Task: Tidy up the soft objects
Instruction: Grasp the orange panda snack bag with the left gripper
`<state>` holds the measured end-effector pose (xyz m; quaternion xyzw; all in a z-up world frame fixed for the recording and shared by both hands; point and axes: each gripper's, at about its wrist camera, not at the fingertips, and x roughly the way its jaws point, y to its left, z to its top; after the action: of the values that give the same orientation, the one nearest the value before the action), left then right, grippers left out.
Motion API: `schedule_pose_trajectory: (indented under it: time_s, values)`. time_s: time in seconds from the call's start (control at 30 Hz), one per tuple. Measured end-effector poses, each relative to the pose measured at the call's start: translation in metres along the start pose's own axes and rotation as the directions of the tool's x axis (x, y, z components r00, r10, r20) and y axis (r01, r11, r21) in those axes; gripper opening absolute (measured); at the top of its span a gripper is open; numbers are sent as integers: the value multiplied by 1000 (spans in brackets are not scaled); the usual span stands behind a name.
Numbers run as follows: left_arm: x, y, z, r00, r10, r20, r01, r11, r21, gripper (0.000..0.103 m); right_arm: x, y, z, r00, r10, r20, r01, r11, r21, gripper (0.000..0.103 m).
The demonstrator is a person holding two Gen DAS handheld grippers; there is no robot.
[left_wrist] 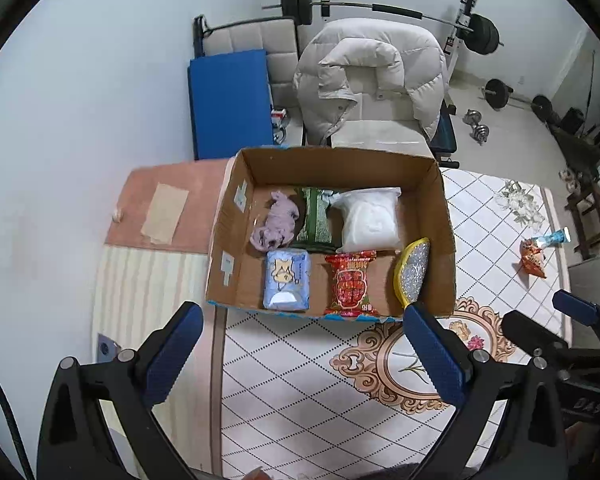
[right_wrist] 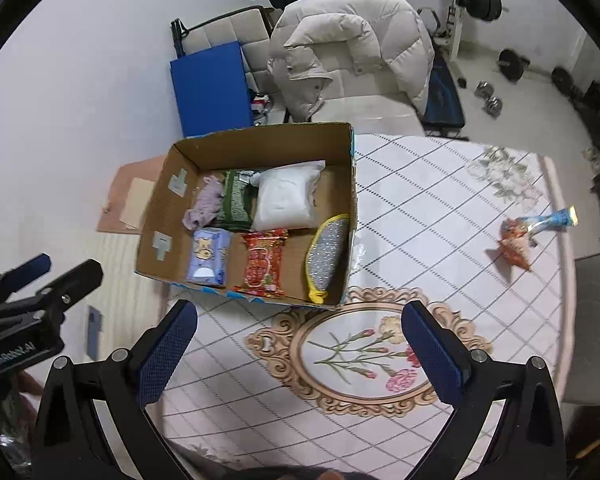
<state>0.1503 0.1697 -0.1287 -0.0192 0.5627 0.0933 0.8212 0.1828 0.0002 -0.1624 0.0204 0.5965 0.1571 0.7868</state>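
An open cardboard box stands on the table. In it lie a lilac cloth, a green packet, a white bag, a blue tissue pack, a red packet and a yellow-edged silver scrubber. An orange snack bag and a blue tube lie on the cloth to the right. My left gripper and right gripper are open and empty, in front of the box.
The table has a white diamond-pattern cloth with a floral medallion. A pink mat lies left of the box. Behind stand a chair with a white puffer jacket, a blue pad and barbell weights.
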Motion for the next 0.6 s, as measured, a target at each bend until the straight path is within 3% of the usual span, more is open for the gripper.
schedule_pose_trajectory:
  time_s: [0.1,0.2,0.33,0.43,0.5,0.6]
  values:
    - [-7,-32,9,996,65,55,-68,996,56,103,-6,-27,4,998,63,17,-64,996,62,103]
    - [-7,-76,22,994,68,89,-78,990,115,103,-14,-66,9,997,64,35,-68,989,129,103]
    - [9,-147,43,997,-12,74,-2,982,190,103,-23,-140,17,998,25,51,-36,970,239,103]
    - [41,-210,62,995,-99,-22,101,964,246,103,-27,-210,20,999,-3,42,-11,938,347,103]
    - [67,-249,72,977,-177,-123,203,948,244,103,-27,-262,23,999,-23,42,3,907,421,103]
    - [114,-313,84,910,-295,-292,359,912,197,101,-18,-340,27,999,-40,14,27,848,529,103]
